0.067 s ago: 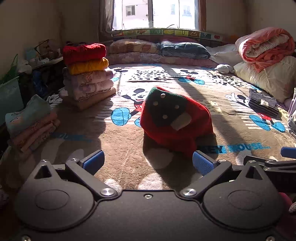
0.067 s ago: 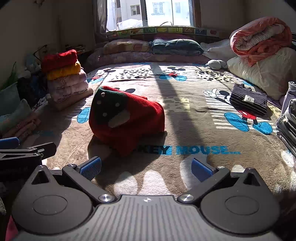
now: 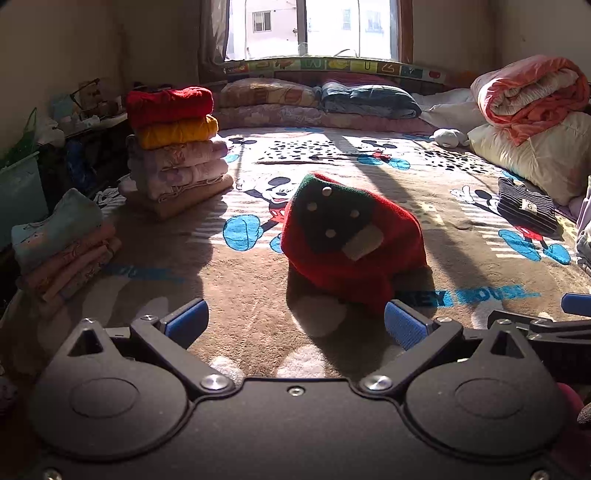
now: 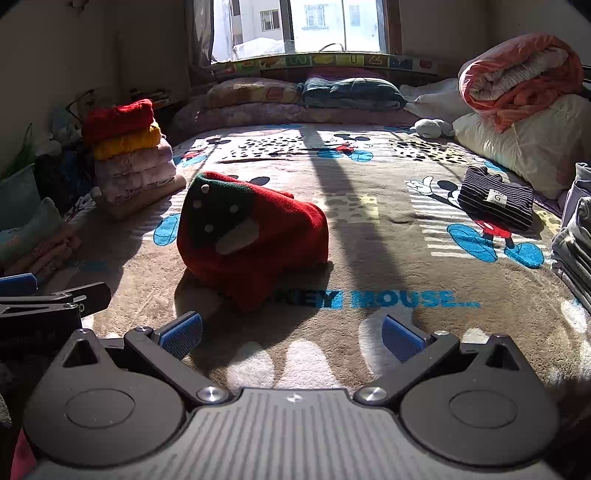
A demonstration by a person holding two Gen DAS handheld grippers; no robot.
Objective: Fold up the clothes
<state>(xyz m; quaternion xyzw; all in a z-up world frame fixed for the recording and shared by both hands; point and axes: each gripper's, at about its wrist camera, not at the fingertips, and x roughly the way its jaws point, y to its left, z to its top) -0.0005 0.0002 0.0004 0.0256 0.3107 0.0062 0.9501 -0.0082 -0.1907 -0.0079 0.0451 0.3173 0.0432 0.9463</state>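
Both grippers — left gripper (image 3: pixel 295 325), right gripper (image 4: pixel 291 332) — gape wide, empty; red garment (image 3: pixel 351 240) ahead, folded stack (image 3: pixel 173 147) beyond.

Sunlit window (image 3: pixel 314 29), beige walls (image 3: pixel 74 48), cartoon-print blanket (image 3: pixel 369 162) covering bed.

The left hand-held gripper (image 3: pixel 295 325) hovers, blue pads spread wide and empty, over a brown cartoon-print bed blanket (image 3: pixel 240 295); a crumpled red-and-green fleece garment (image 3: pixel 351 240) lies just ahead.
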